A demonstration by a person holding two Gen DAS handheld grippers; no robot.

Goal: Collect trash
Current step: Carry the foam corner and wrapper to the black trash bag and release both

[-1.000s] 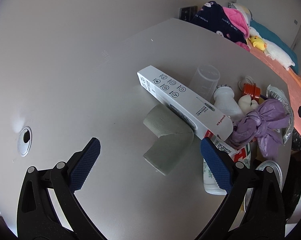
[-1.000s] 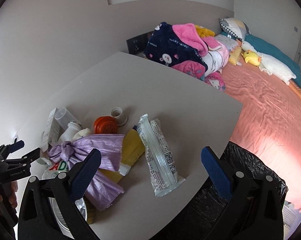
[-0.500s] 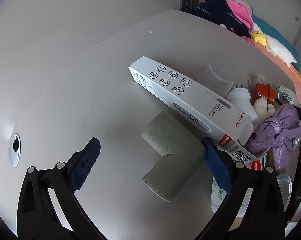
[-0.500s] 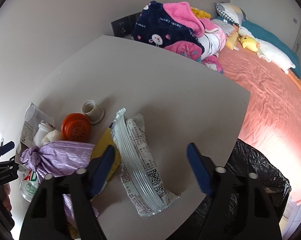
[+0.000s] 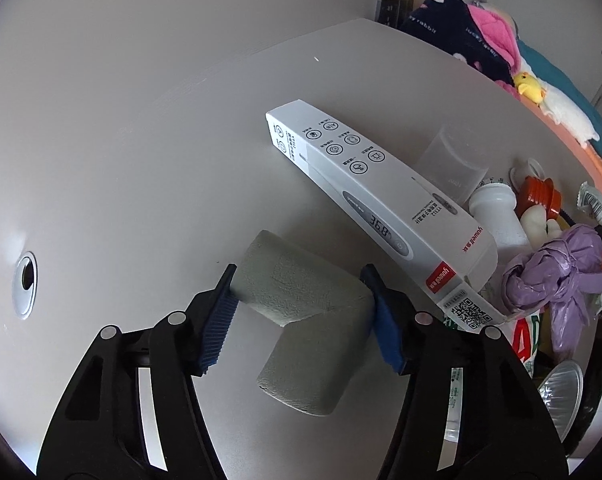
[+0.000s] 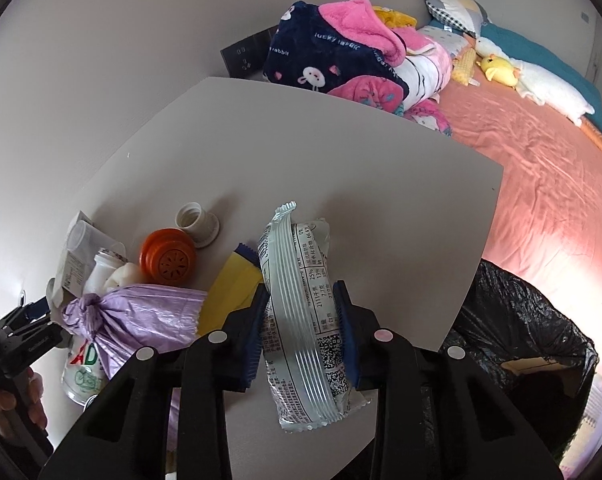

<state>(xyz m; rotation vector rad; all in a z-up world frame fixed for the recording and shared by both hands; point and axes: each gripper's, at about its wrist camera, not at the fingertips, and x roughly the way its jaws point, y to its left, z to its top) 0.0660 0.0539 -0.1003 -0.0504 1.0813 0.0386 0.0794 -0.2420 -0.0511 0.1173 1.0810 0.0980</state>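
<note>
Both grippers are at the grasping step: the left gripper (image 5: 301, 292) has its jaws clenched on the bent grey foam tube (image 5: 301, 320) mid-counter, the right gripper (image 6: 303, 320) on the silver snack wrapper (image 6: 301, 312) near the counter's edge, next needing a lift toward the black trash bag (image 6: 513, 320).

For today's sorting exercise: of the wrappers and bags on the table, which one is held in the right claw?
The silver snack wrapper, pinched between the right claw. The yellow wrapper and tied purple bag lie untouched beside it.
</note>
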